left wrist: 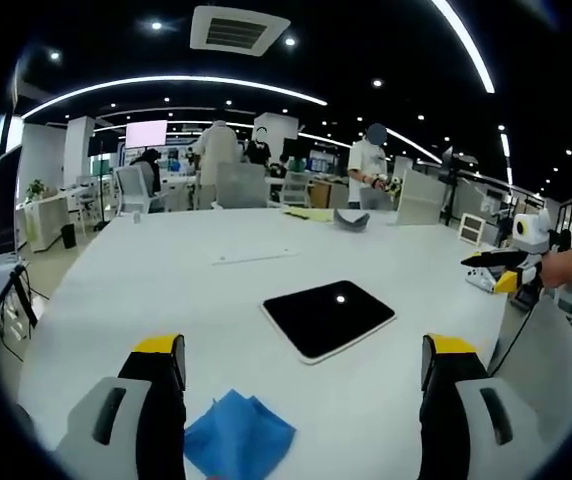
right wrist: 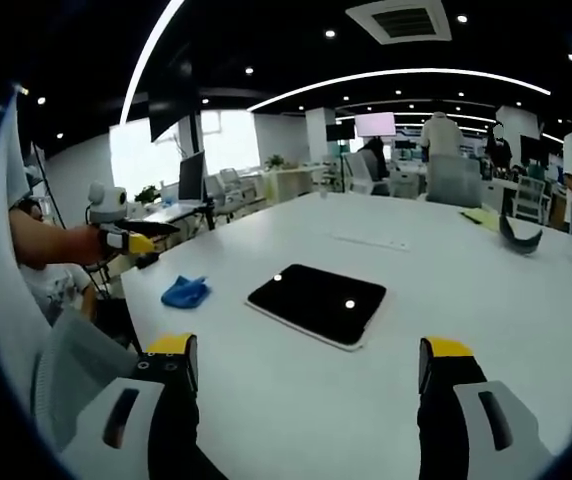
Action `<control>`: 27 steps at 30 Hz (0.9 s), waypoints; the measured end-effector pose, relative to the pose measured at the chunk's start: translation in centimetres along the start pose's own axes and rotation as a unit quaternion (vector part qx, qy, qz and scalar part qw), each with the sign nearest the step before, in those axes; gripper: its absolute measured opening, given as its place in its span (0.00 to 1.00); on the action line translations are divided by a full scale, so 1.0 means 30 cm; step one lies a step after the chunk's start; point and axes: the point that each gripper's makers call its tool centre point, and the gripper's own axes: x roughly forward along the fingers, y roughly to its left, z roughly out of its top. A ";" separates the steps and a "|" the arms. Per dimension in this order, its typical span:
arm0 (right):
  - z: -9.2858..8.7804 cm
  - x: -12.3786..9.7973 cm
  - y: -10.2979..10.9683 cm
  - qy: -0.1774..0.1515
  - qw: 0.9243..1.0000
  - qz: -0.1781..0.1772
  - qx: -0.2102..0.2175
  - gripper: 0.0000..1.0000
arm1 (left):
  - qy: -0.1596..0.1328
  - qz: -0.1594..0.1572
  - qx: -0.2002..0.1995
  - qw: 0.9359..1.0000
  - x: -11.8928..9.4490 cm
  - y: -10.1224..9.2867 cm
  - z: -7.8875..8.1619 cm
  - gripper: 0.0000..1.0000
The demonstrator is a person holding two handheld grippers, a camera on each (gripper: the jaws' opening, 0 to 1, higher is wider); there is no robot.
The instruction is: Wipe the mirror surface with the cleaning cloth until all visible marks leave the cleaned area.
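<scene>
Office table (left wrist: pixel 166 290) is holding mirror (left wrist: pixel 328 318) and blue cloth (left wrist: pixel 238 436), both grippers hovering jaws apart, risking cloth sliding off edge.

1. The left gripper (left wrist: pixel 303 385) has two grey jaws, black on their inner faces, capped with yellow tips.
2. The right gripper (right wrist: pixel 306 385) matches: grey housings with dark slots, black inner faces, yellow tips.
3. The person wears a white printed shirt (right wrist: pixel 54 282).

A: Lighting? 
B: Bright, even; ceiling strips and spots. Spot glare on the mirror (left wrist: pixel 329 317).

A: Quality? 
B: Sharp centrally; fisheye bending toward edges; soft shadows on the table (right wrist: pixel 526 300).
</scene>
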 end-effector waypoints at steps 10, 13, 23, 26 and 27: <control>-0.012 -0.004 -0.008 0.001 1.000 -0.004 0.005 0.90 | 0.003 0.001 0.000 1.000 0.007 0.007 -0.016 0.97; -0.014 -0.004 -0.004 0.002 1.000 -0.004 0.003 0.89 | 0.004 0.004 0.004 1.000 0.008 0.011 -0.017 0.96; -0.014 0.002 0.005 0.003 1.000 -0.003 0.003 0.89 | 0.004 0.005 0.001 1.000 0.010 0.020 -0.015 0.96; -0.014 0.002 0.004 0.000 1.000 -0.003 0.003 0.88 | 0.005 0.005 0.001 1.000 0.008 0.019 -0.013 0.96; -0.016 0.001 0.004 0.001 1.000 -0.003 0.004 0.88 | 0.005 0.006 0.001 1.000 0.008 0.018 -0.013 0.96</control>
